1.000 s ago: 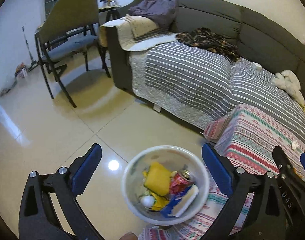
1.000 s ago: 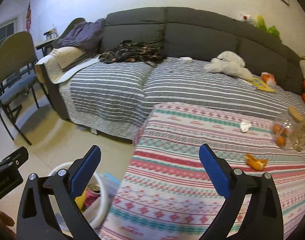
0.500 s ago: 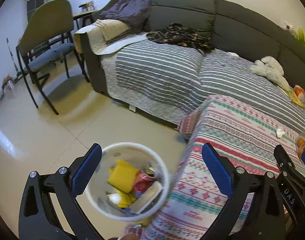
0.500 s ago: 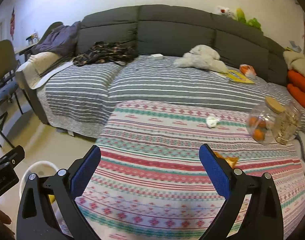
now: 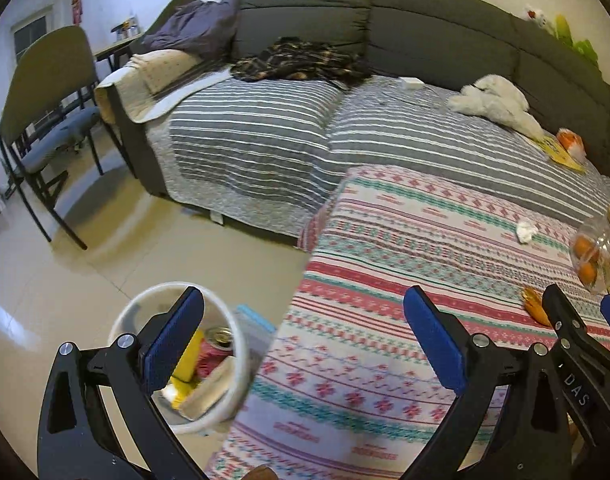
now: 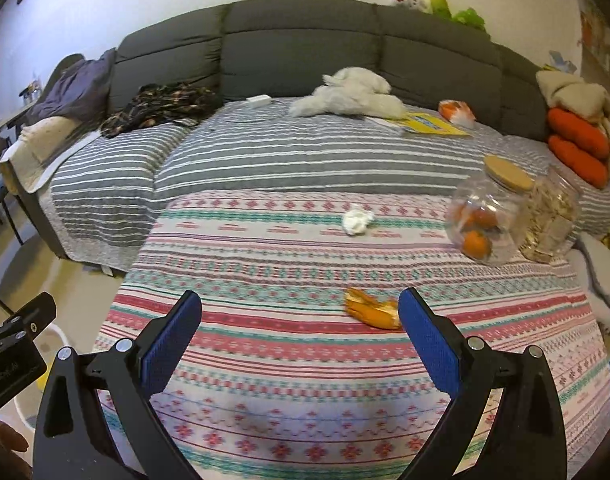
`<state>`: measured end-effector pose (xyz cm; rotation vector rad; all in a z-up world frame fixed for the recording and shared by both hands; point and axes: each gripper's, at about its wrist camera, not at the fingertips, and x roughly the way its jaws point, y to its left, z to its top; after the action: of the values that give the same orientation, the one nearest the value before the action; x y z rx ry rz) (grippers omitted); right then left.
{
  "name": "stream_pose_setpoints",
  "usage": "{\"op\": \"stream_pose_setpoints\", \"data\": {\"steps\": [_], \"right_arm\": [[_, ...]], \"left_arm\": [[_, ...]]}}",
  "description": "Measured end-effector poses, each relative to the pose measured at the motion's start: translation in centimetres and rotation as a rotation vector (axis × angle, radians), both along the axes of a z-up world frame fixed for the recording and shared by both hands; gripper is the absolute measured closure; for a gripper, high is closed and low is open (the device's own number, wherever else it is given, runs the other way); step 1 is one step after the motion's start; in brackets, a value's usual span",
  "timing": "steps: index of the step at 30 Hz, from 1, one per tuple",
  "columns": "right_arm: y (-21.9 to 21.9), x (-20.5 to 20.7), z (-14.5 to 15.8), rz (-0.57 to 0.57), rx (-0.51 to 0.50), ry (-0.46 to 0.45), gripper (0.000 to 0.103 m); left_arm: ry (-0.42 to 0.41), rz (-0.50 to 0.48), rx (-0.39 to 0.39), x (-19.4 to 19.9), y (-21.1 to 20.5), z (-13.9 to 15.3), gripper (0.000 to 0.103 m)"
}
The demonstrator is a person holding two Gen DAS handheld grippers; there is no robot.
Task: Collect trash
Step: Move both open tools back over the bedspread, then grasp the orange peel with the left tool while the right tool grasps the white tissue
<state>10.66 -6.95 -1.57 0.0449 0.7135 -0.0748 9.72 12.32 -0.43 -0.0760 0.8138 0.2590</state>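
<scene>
Orange peel [image 6: 372, 313] on patterned cloth [image 6: 305, 380], touching right gripper [image 6: 299, 334] pad at 3 o'clock; both claws wide open, empty. Centre peel between pads, then close gently. Left gripper [image 5: 303, 338] idle.

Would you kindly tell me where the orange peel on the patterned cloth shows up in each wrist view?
Left wrist: orange peel at far right, partly behind the right tongs' arm.
Right wrist: orange peel just right of centre, beside the right-hand blue pad.
Shared landmark: crumpled white tissue, farther up the cloth.

Orange peel [image 6: 372, 310] and crumpled tissue [image 6: 357, 221] on cloth, apart
</scene>
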Motion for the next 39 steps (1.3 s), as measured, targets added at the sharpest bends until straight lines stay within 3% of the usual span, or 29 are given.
{"op": "stream_pose_setpoints", "data": {"steps": [14,26,32,37,38,39], "right_arm": [[-10.3,0.4,-1.9,-0.145,0.005,0.059,0.007],[-21.2,-0.4,-2.2,-0.342,0.104,0.102,0.007],[-24.3,-0.8,-1.9,-0.396,0.121,0.094,0.007],[-25.4,-0.4,-1.6,-0.408,0.14,0.092,0.007],[-25.4,-0.3,-1.6,-0.406,0.141,0.089,0.007],[-25.4,-0.3,-1.5,-0.404,0.139,0.086,0.007]], "left_arm": [[0.051,-0.108,-0.006,3.5,-8.7,-2.5,0.007],[0.193,-0.334,-0.046,7.1,-19.6,-8.0,0.007],[0.197,-0.332,-0.071,8.5,-23.0,-9.3,0.007],[0.177,-0.288,-0.043,10.0,-25.9,-10.6,0.008],[0.192,-0.276,-0.046,10.4,-26.2,-11.0,0.016],[0.209,-0.28,-0.066,10.7,-26.2,-11.3,0.034]]}}
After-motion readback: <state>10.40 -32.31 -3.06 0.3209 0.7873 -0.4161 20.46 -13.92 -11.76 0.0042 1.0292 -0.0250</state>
